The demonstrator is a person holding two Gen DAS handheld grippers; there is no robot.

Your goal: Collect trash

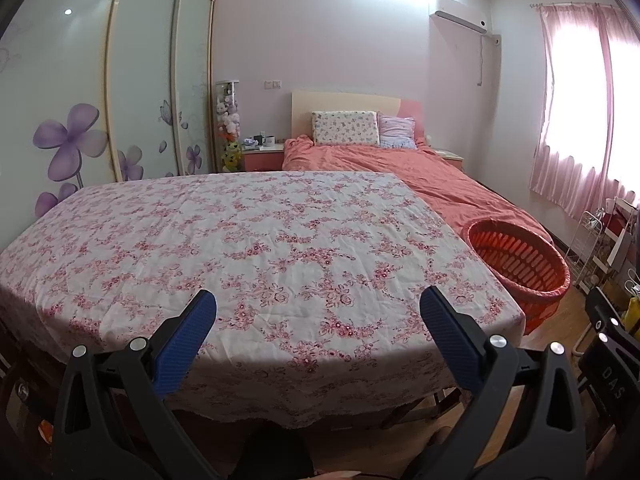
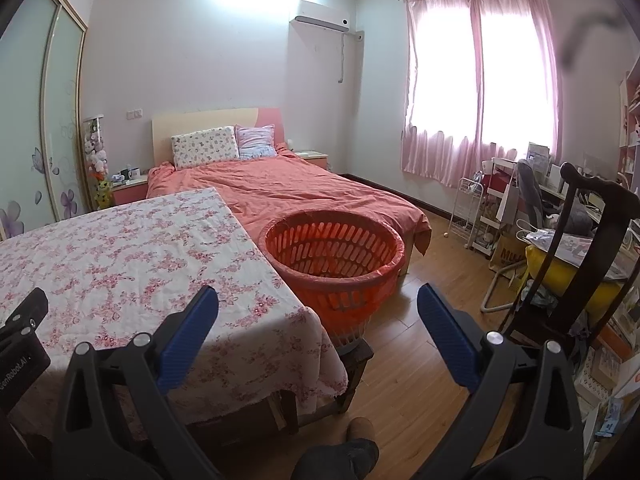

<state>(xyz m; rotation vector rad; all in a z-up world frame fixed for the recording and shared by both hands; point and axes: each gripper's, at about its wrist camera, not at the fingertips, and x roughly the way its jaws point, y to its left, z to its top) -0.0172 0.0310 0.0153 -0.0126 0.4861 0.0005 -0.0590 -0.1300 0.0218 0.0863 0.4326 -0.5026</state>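
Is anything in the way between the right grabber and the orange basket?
Nothing visible blocks it. The right gripper is open and holds nothing, and only bare wooden floor and the corner of the flowered tablecloth lie between it and the orange basket. No trash shows on the cloth.

Pink-flowered white tablecloth point(image 1: 248, 240), orange slotted basket point(image 2: 336, 256), coral bedspread point(image 2: 288, 188), pink curtains point(image 2: 476, 84).

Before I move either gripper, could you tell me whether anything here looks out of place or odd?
Nothing looks spilled or damaged. One oddity for collecting trash: the pink floral tablecloth shows no litter. The round orange slatted plastic basket stands upright beside the table. The left gripper and right gripper are both open.
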